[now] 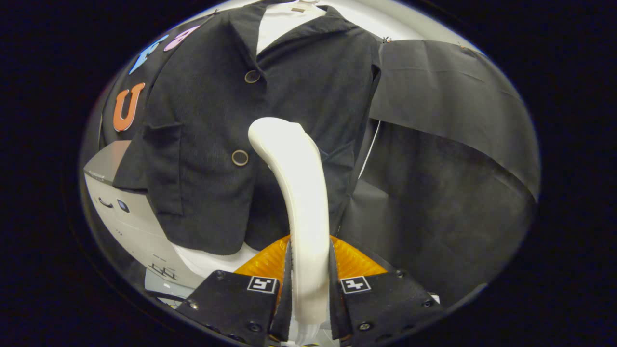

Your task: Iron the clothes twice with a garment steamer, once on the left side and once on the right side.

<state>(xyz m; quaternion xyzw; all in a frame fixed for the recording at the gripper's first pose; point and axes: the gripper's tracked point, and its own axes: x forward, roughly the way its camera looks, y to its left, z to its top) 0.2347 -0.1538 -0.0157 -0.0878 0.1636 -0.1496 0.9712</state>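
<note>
A white garment steamer rises from between my fingers, its curved head up against the front of a black jacket. My gripper is shut on the steamer's handle, both fingers pressing its sides. The jacket hangs upright over a white inner shirt, with two round buttons down its front. The steamer head sits just right of the lower button, on the jacket's middle to right part. An orange ribbed part shows behind the fingers at the steamer's base.
A white appliance stands low on the left, partly under the jacket's hem. Black cloth drapes the wall on the right, close beside the jacket's edge.
</note>
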